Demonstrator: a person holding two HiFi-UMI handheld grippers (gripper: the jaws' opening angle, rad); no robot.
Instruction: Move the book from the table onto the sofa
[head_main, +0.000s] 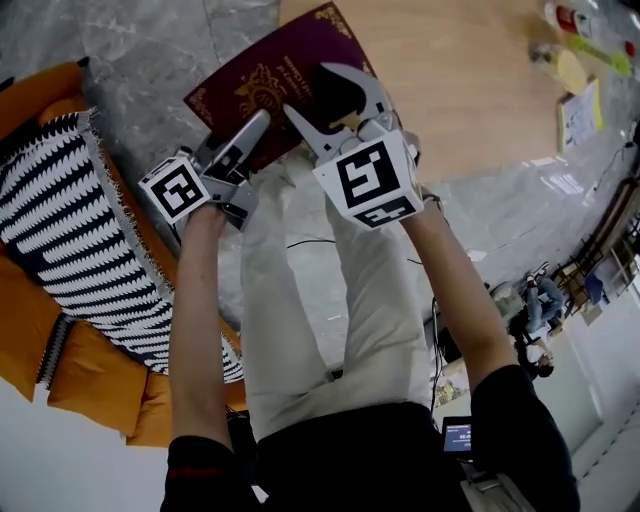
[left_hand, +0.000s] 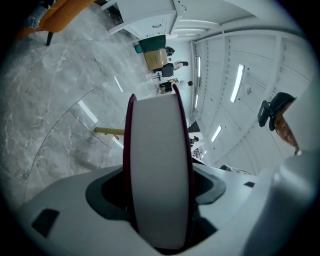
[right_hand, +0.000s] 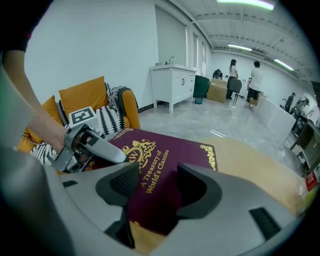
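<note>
A maroon book (head_main: 265, 75) with gold lettering lies partly on the wooden table (head_main: 470, 90), its left part out past the table's corner over the grey floor. My left gripper (head_main: 262, 125) is shut on the book's near left edge. In the left gripper view the white page edge (left_hand: 157, 170) fills the gap between the jaws. My right gripper (head_main: 325, 95) hovers over the cover with its jaws open and nothing between them. In the right gripper view the book (right_hand: 170, 160) shows behind the spread jaws (right_hand: 157, 182), and the left gripper (right_hand: 107, 150) is at its left edge.
An orange sofa (head_main: 30, 340) with a black-and-white striped blanket (head_main: 70, 230) stands to the left, also seen as the sofa (right_hand: 85, 95) beyond the book. Bottles and a notepad (head_main: 580, 110) sit at the table's far right. A white cabinet (right_hand: 175, 85) and people (right_hand: 245, 75) are far back.
</note>
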